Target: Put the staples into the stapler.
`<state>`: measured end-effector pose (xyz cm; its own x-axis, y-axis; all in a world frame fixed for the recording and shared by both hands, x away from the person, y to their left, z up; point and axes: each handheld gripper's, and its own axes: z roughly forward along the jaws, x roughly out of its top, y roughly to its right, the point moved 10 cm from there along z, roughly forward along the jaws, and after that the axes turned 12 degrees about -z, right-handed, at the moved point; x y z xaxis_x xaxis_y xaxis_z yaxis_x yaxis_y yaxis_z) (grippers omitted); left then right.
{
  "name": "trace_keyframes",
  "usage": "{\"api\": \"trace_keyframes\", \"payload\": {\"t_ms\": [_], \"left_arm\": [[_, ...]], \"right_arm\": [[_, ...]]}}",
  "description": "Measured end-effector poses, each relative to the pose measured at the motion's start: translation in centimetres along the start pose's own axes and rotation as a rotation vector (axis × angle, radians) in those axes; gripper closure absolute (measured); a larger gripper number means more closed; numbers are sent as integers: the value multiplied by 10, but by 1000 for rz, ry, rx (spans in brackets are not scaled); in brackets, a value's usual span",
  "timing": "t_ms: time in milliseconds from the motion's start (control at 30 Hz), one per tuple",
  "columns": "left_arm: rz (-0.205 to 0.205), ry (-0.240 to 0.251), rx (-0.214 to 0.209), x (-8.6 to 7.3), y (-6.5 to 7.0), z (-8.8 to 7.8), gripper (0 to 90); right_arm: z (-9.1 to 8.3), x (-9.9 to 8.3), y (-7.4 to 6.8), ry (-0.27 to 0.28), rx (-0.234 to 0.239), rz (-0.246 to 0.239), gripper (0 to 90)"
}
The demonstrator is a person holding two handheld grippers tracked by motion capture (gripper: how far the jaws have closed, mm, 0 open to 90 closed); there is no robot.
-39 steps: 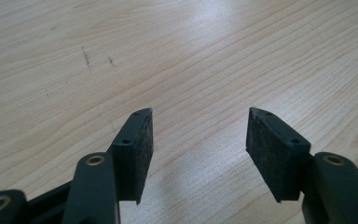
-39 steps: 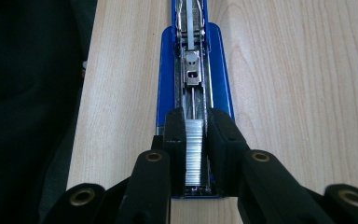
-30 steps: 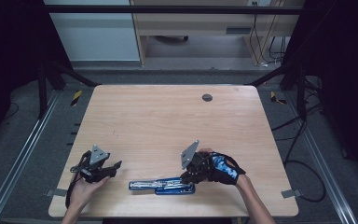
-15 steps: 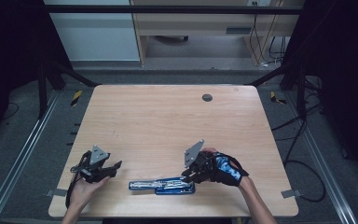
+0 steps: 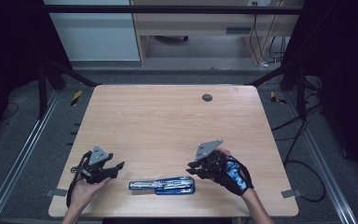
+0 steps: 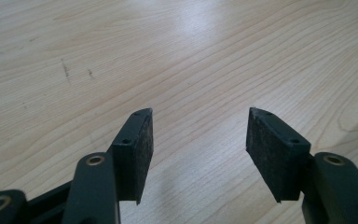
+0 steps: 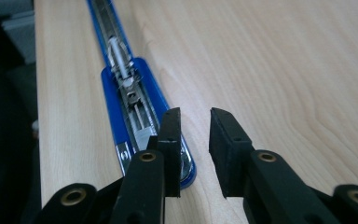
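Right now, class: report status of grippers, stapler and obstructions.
Left gripper open, empty. Right gripper open beside the blue stapler, which lies opened flat. Table otherwise bare.

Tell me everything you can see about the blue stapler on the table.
The blue stapler lies flat near the table's front edge, between the two hands. It is swung fully open into one long line: a blue base and a silvery metal magazine channel with a white pusher inside. It looks like plastic and metal. The right gripper hovers beside its end, with a narrow gap between the jaws and nothing in it; whether one jaw touches the stapler I cannot tell.
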<state>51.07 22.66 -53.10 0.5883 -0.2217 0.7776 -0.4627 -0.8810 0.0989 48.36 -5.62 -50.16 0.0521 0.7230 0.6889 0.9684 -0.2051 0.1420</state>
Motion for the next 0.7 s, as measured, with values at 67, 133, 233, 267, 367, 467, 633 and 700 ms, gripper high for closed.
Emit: {"api": "trace_keyframes", "payload": {"t_ms": [67, 133, 233, 267, 367, 467, 633, 700], "left_arm": [[5, 3, -11, 1, 3, -2, 416], [3, 12, -33, 3, 8, -4, 418], [1, 16, -68, 5, 15, -6, 418], [7, 18, -78, 6, 17, -7, 419], [25, 19, -97, 7, 24, -9, 421], [38, 22, -119, 8, 30, -12, 427], [62, 16, -159, 5, 37, -18, 440], [68, 9, -171, 3, 37, -19, 443]], "right_arm": [[-4, 1, 1, 34, -40, 31, 751], [-8, 2, 2, 63, -68, 71, 748], [-12, 2, -1, 112, -54, 119, 750], [-13, 1, -2, 118, -64, 127, 757], [-15, -1, -4, 140, -86, 150, 782], [-17, -6, -4, 144, -129, 174, 839], [-19, -12, -9, 148, -136, 211, 900], [-17, -15, -12, 146, -131, 222, 900]]}}
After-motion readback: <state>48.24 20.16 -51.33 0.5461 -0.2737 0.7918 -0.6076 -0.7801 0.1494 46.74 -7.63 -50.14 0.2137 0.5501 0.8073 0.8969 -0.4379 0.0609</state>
